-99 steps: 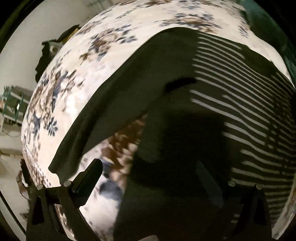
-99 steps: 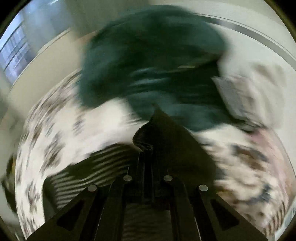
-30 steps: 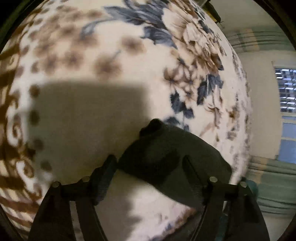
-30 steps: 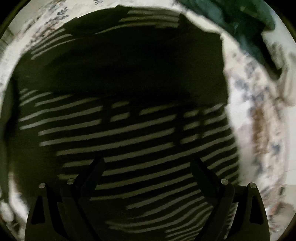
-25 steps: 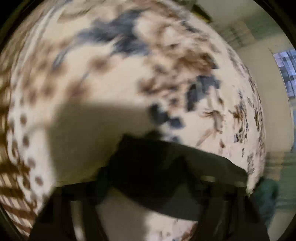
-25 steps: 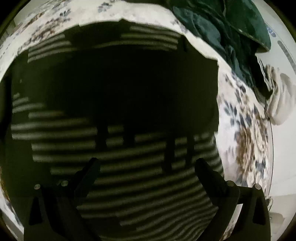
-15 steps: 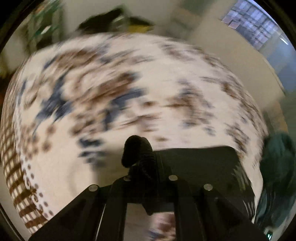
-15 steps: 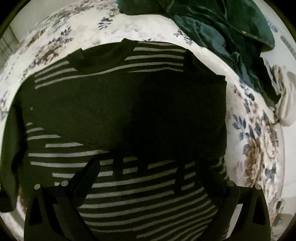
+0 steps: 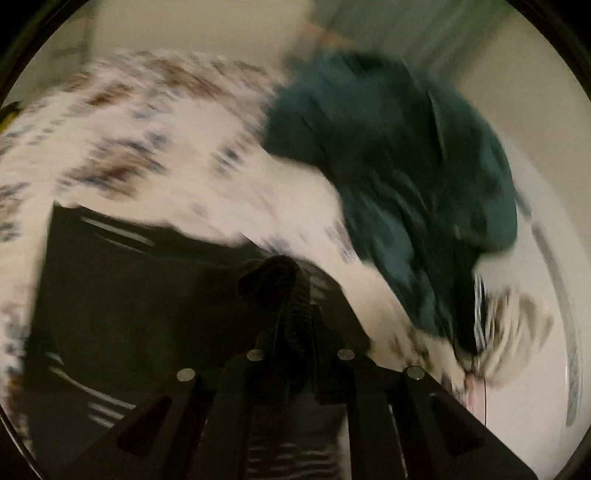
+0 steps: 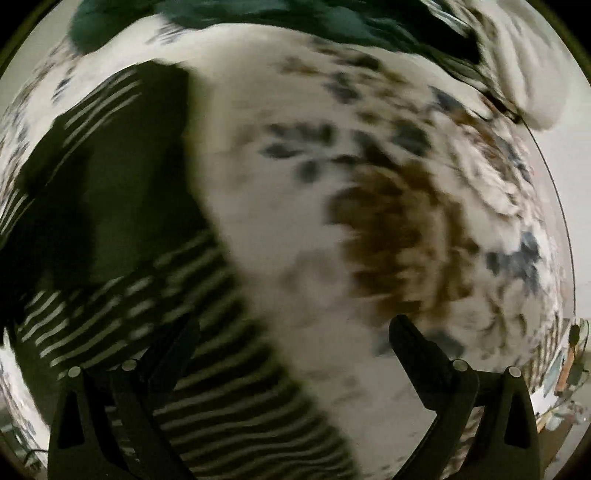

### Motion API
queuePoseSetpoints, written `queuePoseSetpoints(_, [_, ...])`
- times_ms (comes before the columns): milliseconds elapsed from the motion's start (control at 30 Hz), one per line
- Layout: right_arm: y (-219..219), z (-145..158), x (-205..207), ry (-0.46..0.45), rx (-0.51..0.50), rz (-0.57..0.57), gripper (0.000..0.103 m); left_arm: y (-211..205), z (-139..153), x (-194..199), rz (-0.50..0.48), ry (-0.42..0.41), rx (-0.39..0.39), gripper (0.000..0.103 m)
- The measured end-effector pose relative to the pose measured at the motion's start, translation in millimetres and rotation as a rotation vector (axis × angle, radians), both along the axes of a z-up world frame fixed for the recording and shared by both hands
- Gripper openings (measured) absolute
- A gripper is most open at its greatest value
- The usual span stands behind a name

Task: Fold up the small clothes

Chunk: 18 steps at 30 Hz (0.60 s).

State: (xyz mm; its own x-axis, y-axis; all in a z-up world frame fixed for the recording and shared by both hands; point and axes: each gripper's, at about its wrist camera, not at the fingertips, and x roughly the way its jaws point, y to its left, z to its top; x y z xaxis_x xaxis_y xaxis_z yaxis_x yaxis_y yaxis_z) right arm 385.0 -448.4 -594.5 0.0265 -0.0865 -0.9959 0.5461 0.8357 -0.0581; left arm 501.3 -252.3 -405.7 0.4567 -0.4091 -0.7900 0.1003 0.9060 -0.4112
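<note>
A black sweater with thin white stripes lies flat on a floral blanket. My left gripper is shut on a bunched black sleeve cuff of the sweater and holds it over the sweater's body. My right gripper is open and empty, its left finger over the sweater's striped lower part and its right finger over bare blanket. Both views are motion-blurred.
A pile of dark teal clothes lies on the blanket beyond the sweater, and also shows in the right wrist view. A crumpled cream garment lies beside it. The blanket's edge curves at right.
My left gripper closed on the sleeve cuff and swung it across over the sweater toward the teal pile. My right gripper moved right off the sweater's middle to its right edge, staying open.
</note>
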Motion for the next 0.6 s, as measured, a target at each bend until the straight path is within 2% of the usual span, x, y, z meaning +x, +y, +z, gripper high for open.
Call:
queuePoseSetpoints(67, [-23.1, 2.8, -6.0, -0.003, 0.011, -0.018, 0.103, -29.7, -31.3, 7.0, -0.065, 0.111, -0.008, 0.011])
queuePoseSetpoints(100, [-32.9, 4.6, -7.8, -0.012, 0.034, -0.025, 0.103, -36.3, -39.9, 9.2, -0.076, 0.147, 0.019, 0.017])
queuePoseSetpoints(133, [-40.0, 6.2, -8.9, -0.024, 0.058, -0.031, 0.103, -38.4, -49.6, 9.1, -0.083, 0.181, 0.053, 0.034])
queuePoseSetpoints(167, [-48.7, 8.9, -9.6, -0.041, 0.093, -0.036, 0.103, -34.6, -53.1, 7.9, -0.085, 0.195, 0.05, 0.041])
queuePoseSetpoints(233, [-61.0, 14.7, -9.2, -0.07, 0.148, -0.037, 0.103, -12.7, -53.6, 1.1, -0.061, 0.198, 0.028, 0.072])
queuePoseSetpoints(300, [-70.7, 24.4, -5.7, -0.109, 0.191, -0.029, 0.103, 26.2, -43.5, -10.0, 0.0, 0.156, 0.093, 0.084])
queuePoseSetpoints(400, [-76.4, 41.5, 13.2, -0.182, 0.268, 0.024, 0.103, 99.8, -29.6, -23.9, 0.149, 0.09, 0.265, 0.085])
queuePoseSetpoints(467, [-66.8, 51.8, 36.4, -0.234, 0.312, 0.059, 0.103, 153.4, -31.2, -32.7, 0.266, 0.086, 0.399, 0.085])
queuePoseSetpoints(533, [-53.0, 56.6, 66.4, -0.268, 0.347, 0.101, 0.103, 194.7, -44.0, -36.8, 0.333, 0.126, 0.442, 0.085])
queuePoseSetpoints(600, [-34.2, 55.1, 102.4, -0.292, 0.352, 0.152, 0.103, 230.3, -58.4, -39.5, 0.389, 0.184, 0.435, 0.085])
